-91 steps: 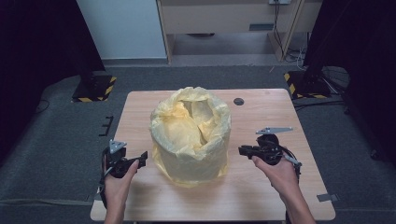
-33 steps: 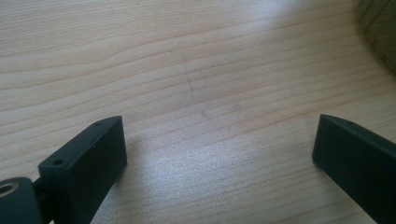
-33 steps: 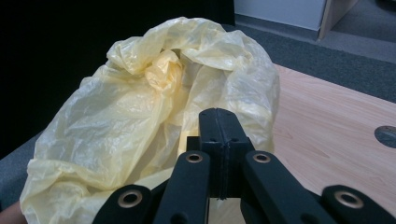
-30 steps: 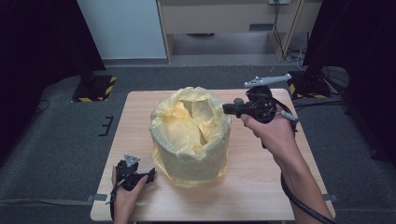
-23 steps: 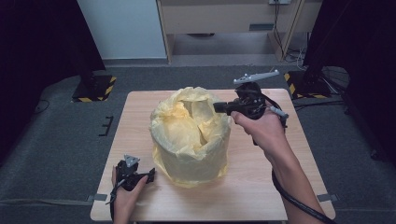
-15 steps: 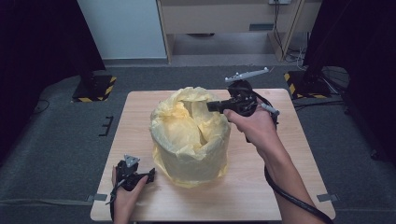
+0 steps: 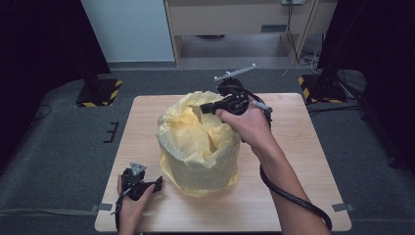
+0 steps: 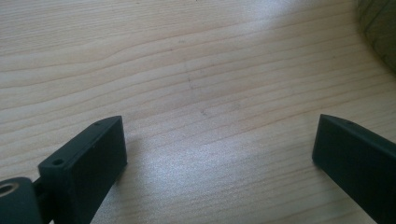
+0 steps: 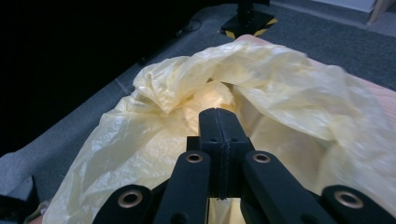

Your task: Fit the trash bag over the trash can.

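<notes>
A crumpled yellow plastic bag (image 7: 198, 147) stands upright and open-mouthed in the middle of the wooden table (image 7: 293, 147). My right gripper (image 7: 202, 109) hovers over the bag's far rim, pointing left across the opening, its jaws pressed flat together with nothing between them. In the right gripper view the shut right gripper (image 9: 218, 122) points into the bag (image 9: 289, 98), whose mouth lies just below it. My left gripper (image 7: 158, 182) rests low near the table's front left, beside the bag's base. In the left gripper view the left gripper (image 8: 219, 144) stands wide open over bare wood.
A corner of the bag (image 8: 380, 32) shows at the upper right of the left gripper view. Grey carpet surrounds the table, with black stand bases (image 7: 98, 90) marked in yellow at the back left and back right (image 7: 323, 88). A cabinet (image 7: 235, 19) stands behind.
My right hand has carried its shut gripper leftward from the table's right side, over the bag's far rim. The left gripper has stayed at the front left.
</notes>
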Demonstrator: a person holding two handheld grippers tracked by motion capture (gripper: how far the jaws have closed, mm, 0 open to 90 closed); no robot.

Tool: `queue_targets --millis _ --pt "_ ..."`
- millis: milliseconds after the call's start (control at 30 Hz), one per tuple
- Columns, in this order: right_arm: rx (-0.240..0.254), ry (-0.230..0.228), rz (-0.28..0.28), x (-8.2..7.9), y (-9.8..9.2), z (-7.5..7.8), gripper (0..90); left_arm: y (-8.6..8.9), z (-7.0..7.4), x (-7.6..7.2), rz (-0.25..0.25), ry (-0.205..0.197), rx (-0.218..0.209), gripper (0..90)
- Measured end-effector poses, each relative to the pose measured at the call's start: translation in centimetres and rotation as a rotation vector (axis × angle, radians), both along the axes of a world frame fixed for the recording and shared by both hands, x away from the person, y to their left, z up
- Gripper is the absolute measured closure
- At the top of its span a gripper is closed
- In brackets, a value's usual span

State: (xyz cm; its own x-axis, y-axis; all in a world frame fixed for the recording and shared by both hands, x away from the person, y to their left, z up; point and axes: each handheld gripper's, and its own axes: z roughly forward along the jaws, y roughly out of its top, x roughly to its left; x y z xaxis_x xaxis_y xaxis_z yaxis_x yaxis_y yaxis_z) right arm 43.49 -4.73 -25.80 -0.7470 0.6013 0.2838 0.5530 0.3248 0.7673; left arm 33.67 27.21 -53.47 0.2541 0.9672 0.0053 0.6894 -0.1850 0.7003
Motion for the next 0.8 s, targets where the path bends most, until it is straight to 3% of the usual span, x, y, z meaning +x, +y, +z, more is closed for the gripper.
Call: queue_targets --millis 467,800 --pt "-0.073 0.037 0.059 1.4 5.4 -1.3 90.0 0.0 0.0 0.0 -0.002 0.001 -0.001 2.3" --pt "-0.175 0.079 0.022 3.0 6.9 -3.8 90.0 0.0 0.0 0.0 -0.002 0.001 -0.001 2.3"
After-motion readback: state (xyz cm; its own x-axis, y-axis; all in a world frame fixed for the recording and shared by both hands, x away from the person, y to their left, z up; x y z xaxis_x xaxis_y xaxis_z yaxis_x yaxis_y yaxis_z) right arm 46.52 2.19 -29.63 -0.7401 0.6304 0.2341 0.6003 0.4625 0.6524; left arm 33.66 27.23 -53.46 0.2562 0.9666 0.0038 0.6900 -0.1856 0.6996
